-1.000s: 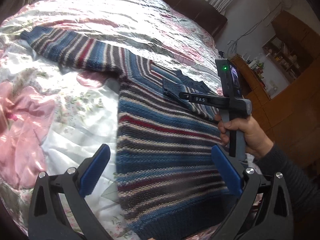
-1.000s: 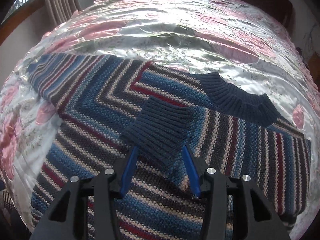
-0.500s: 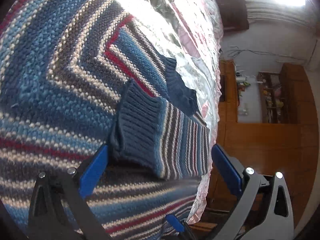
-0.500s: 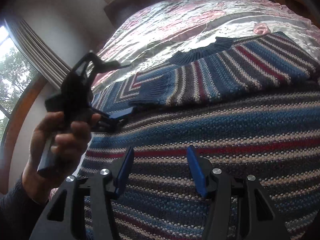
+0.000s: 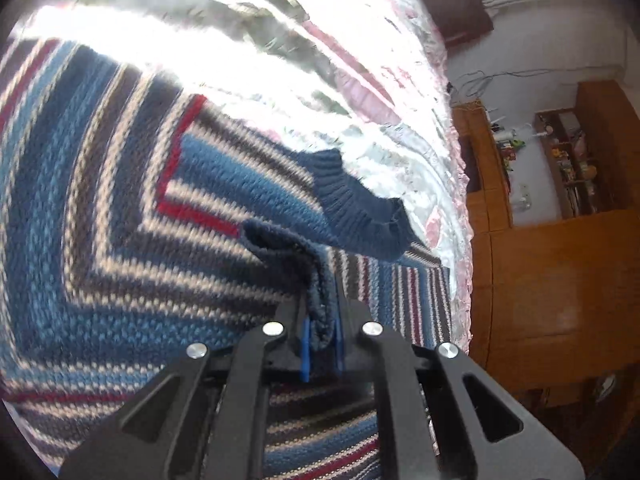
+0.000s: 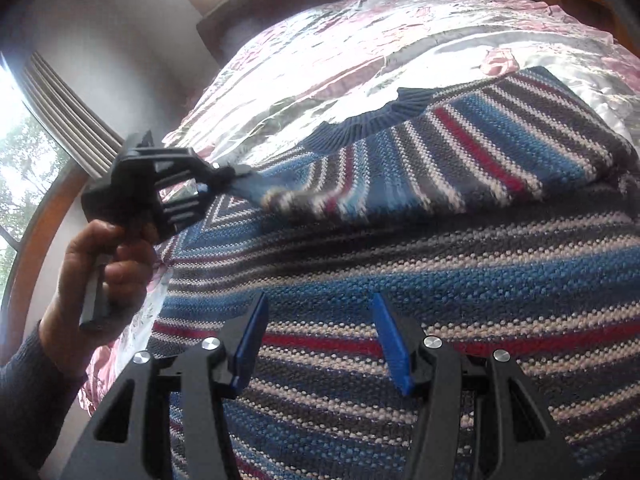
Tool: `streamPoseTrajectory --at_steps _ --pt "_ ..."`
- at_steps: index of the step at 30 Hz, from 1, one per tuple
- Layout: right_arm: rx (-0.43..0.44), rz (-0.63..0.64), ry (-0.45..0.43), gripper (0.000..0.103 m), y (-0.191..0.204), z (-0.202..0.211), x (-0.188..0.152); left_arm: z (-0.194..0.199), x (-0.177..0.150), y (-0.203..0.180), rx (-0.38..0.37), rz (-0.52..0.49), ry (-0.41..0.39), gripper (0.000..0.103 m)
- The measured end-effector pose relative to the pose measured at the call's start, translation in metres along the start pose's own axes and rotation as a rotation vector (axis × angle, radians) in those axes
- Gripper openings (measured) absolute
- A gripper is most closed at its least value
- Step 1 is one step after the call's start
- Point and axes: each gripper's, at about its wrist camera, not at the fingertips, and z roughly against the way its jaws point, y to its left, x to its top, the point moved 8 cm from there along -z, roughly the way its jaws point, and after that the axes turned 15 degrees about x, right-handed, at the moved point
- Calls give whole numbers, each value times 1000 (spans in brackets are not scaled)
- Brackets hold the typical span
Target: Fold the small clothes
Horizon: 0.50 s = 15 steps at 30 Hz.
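Observation:
A knit sweater (image 5: 100,220) striped in blue, grey, red and cream lies spread on the bed, its dark blue ribbed collar (image 5: 360,208) toward the far side. My left gripper (image 5: 322,336) is shut on the cuff end of a sleeve (image 5: 288,252), which bunches up between the blue pads. The right wrist view shows the same left gripper (image 6: 228,174) in a hand (image 6: 100,280), pinching the sleeve (image 6: 440,152) that lies folded across the sweater body (image 6: 400,280). Low over the body hovers my right gripper (image 6: 322,340), open, with nothing between its fingers.
A shiny pink and silver quilt (image 5: 280,60) covers the bed under the sweater. Wooden cabinets and shelves (image 5: 560,280) stand past the bed's right edge. A window with a striped curtain (image 6: 60,120) and a dark headboard (image 6: 240,12) lie at the far left.
My left gripper has shut on the sleeve cuff it was straddling and raised it a little. My right gripper, which let go of the cuff a second ago, stays open over the body.

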Motion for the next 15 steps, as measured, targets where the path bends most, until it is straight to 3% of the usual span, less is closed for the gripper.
streamPoseTrajectory --at_steps 3,5,6,8,9,12,15 --pt "-4 0 18 55 -2 -2 -9 9 11 -6 -23 -74 -60 7" --pt "-3 -4 28 55 -4 -3 -13 7 9 6 0 -85 -83 7" --pt "-5 -3 32 55 -6 -4 -15 1 6 19 27 -70 -74 7" --pt "-7 3 37 55 -6 -3 -17 -21 -6 51 113 2 38 7" --pt "-9 8 40 55 -6 -3 -17 -32 -13 61 106 29 90 8" --pt "-16 17 43 55 -5 1 -16 -32 -12 59 88 28 87 9" --pt "-16 13 36 55 -8 6 -9 -27 -11 50 87 -1 86 24"
